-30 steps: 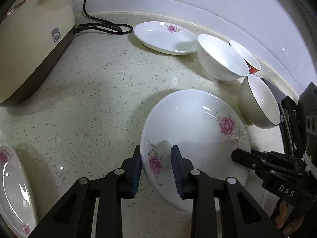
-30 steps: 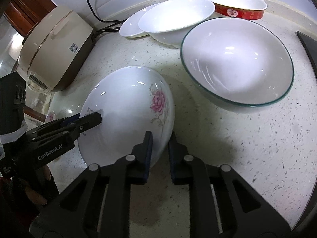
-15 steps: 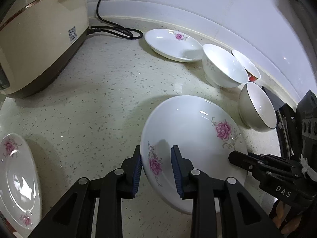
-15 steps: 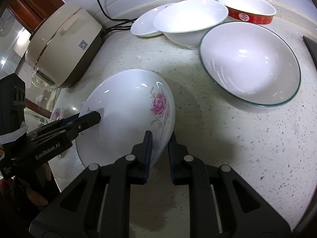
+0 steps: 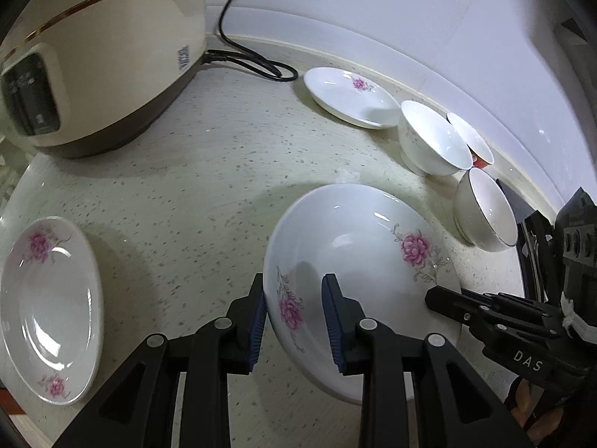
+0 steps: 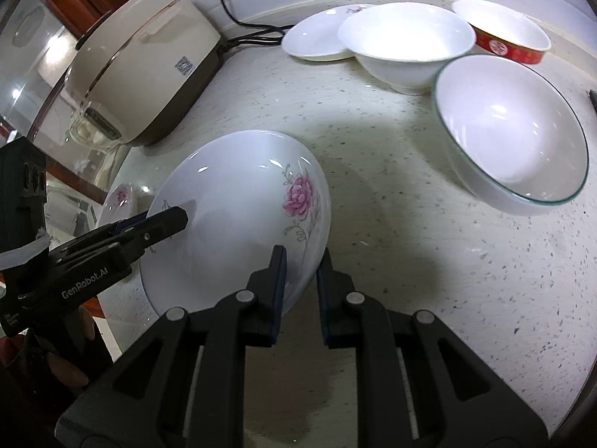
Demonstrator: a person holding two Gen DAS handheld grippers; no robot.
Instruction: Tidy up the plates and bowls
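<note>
Flowered plate (image 5: 358, 246) sat between your two hand-held grippers, tilted and lifted clear of the speckled counter (image 5: 209, 171), its shadow on the surface below. Your left hand-held gripper (image 5: 294, 317) was clamped on the plate's rim at about 7 o'clock, one blue pad outside and one on the inner face beside a pink flower. Your right hand-held gripper (image 6: 301, 280) was clamped on the opposite rim; in the left wrist view it (image 5: 444, 300) came in at 4 o'clock of the plate.

From the left wrist view, outward:
- Second flowered plate (image 5: 48, 306) lay flat at 9 o'clock, near the counter edge, well apart from the held one.
- Third flowered plate (image 5: 350, 97) lay at 12 o'clock by the wall.
- White bowl (image 5: 433, 142) stood just beside that plate, at 1 o'clock.
- Red bowl (image 6: 503, 33) sat behind the white bowl, against the wall.
- Green-rimmed bowl (image 6: 511, 134) stood at 2 o'clock, near the held plate but apart from it.
- Cream rice cooker (image 5: 100, 48) stood at 10 o'clock, its black cord (image 5: 253, 63) running to the wall.
</note>
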